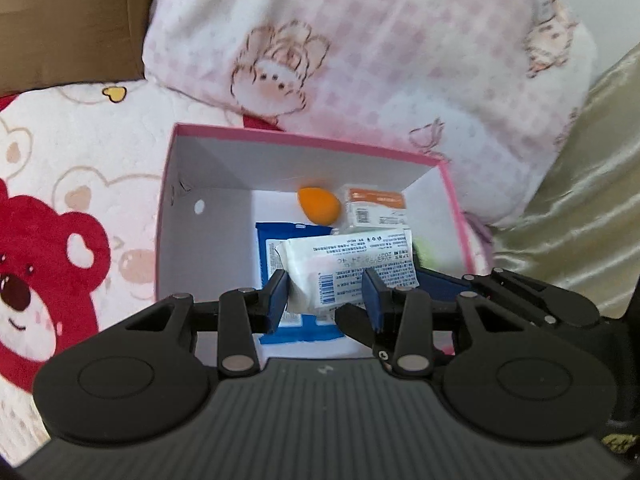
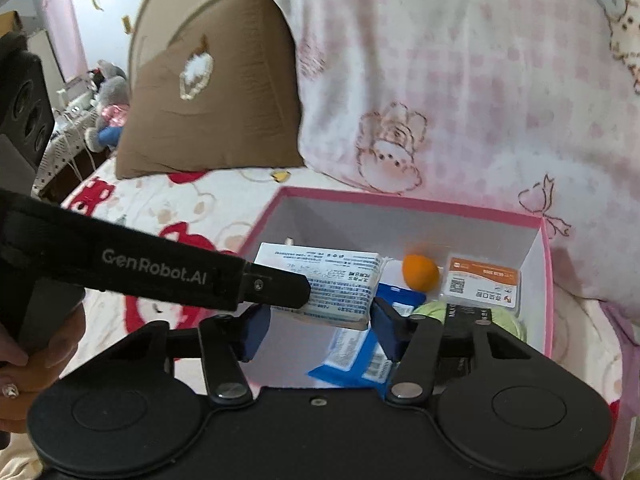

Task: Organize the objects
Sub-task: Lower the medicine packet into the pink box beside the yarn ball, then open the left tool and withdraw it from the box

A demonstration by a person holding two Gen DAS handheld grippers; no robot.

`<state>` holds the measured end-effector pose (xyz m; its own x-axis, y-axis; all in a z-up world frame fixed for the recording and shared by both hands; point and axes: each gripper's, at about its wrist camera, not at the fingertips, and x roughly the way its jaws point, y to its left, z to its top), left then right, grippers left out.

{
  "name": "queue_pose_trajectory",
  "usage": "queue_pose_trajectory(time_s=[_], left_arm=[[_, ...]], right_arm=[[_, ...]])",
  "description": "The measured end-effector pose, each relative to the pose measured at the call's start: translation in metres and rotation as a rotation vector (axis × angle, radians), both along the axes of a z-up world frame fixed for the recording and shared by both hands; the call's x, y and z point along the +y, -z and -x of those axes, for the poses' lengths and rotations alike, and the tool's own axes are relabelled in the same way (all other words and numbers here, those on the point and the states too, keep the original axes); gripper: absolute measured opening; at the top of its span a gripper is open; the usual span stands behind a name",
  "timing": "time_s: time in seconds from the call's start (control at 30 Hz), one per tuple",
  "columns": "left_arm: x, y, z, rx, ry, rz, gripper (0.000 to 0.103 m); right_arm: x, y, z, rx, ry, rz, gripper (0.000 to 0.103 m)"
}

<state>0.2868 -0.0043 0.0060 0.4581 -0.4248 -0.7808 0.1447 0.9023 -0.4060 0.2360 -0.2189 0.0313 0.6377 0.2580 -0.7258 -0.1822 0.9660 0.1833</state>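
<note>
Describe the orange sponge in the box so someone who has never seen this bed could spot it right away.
On the bed, in front of the pink checked pillow, sits an open pink-rimmed box. By its far wall lies the orange sponge, left of a small orange-and-white carton. It is the only smooth, egg-shaped thing there; everything else visible is a flat packet or carton.

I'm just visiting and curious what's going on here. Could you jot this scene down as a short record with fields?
setting: a bed with a bear-print sheet and pink pillow
container: open pink box
in box: orange sponge, small carton, blue pack, something green
held item: white pack, above the box
left gripper: shut on the white pack
right gripper: jaws either side of the pack's near end, grip unclear
</note>
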Motion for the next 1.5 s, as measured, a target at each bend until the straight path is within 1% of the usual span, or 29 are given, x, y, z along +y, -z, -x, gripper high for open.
queue_pose_trajectory(time_s=[0.1, 0.17, 0.37, 0.47, 0.6, 0.67, 0.73, 0.87, 0.9, 0.93, 0.97, 1.0, 1.03, 1.1, 1.2, 1.3, 1.5], left_arm=[[-0.013, 0.016, -0.015, 0.002, 0.014, -0.053, 0.038], [-0.02, 0.028, -0.025, 0.013, 0.002, -0.069, 0.038], [-0.023, 0.057, -0.045, 0.027, -0.045, -0.035, 0.038], [-0.021, 0.066, -0.05, 0.028, -0.064, -0.035, 0.038], [-0.013, 0.078, -0.058, 0.066, -0.09, -0.007, 0.038], [-0.013, 0.081, -0.058, 0.054, -0.074, -0.006, 0.038], [-0.013, 0.083, -0.06, 0.038, -0.066, -0.013, 0.038], [-0.012, 0.088, -0.065, 0.059, -0.085, 0.007, 0.038], [-0.013, 0.088, -0.066, 0.055, -0.087, -0.001, 0.037], [-0.015, 0.087, -0.066, 0.039, -0.079, -0.03, 0.038], [-0.019, 0.086, -0.066, 0.018, -0.065, -0.076, 0.038], [-0.024, 0.085, -0.065, -0.001, -0.053, -0.123, 0.037], [-0.028, 0.085, -0.064, -0.016, -0.04, -0.147, 0.037], [-0.03, 0.086, -0.064, -0.02, -0.032, -0.153, 0.037], [-0.031, 0.087, -0.065, -0.01, -0.037, -0.124, 0.038], [-0.032, 0.084, -0.063, -0.014, -0.035, -0.099, 0.037], [-0.026, 0.08, -0.059, 0.01, -0.042, -0.066, 0.037]], right_arm=[[-0.002, 0.019, -0.017, 0.047, 0.006, 0.02, 0.058], [-0.002, 0.032, -0.029, 0.078, 0.011, 0.045, 0.057], [-0.009, 0.058, -0.057, 0.136, 0.028, 0.072, 0.057], [-0.009, 0.068, -0.067, 0.154, 0.026, 0.072, 0.057], [-0.005, 0.077, -0.076, 0.171, 0.016, 0.088, 0.057], [-0.005, 0.08, -0.079, 0.188, 0.02, 0.08, 0.057], [-0.007, 0.082, -0.081, 0.197, 0.033, 0.067, 0.056], [-0.008, 0.084, -0.084, 0.208, 0.056, 0.078, 0.054], [-0.009, 0.084, -0.085, 0.213, 0.063, 0.078, 0.053], [-0.009, 0.084, -0.085, 0.215, 0.068, 0.079, 0.05], [-0.009, 0.083, -0.085, 0.214, 0.071, 0.085, 0.048], [-0.008, 0.084, -0.085, 0.218, 0.068, 0.101, 0.04], [-0.007, 0.085, -0.086, 0.223, 0.068, 0.122, 0.029], [-0.007, 0.089, -0.086, 0.24, 0.074, 0.141, 0.023], [-0.01, 0.086, -0.081, 0.232, 0.086, 0.116, 0.024], [-0.013, 0.076, -0.073, 0.207, 0.094, 0.105, 0.027], [-0.02, 0.054, -0.05, 0.165, 0.057, 0.055, 0.028]])
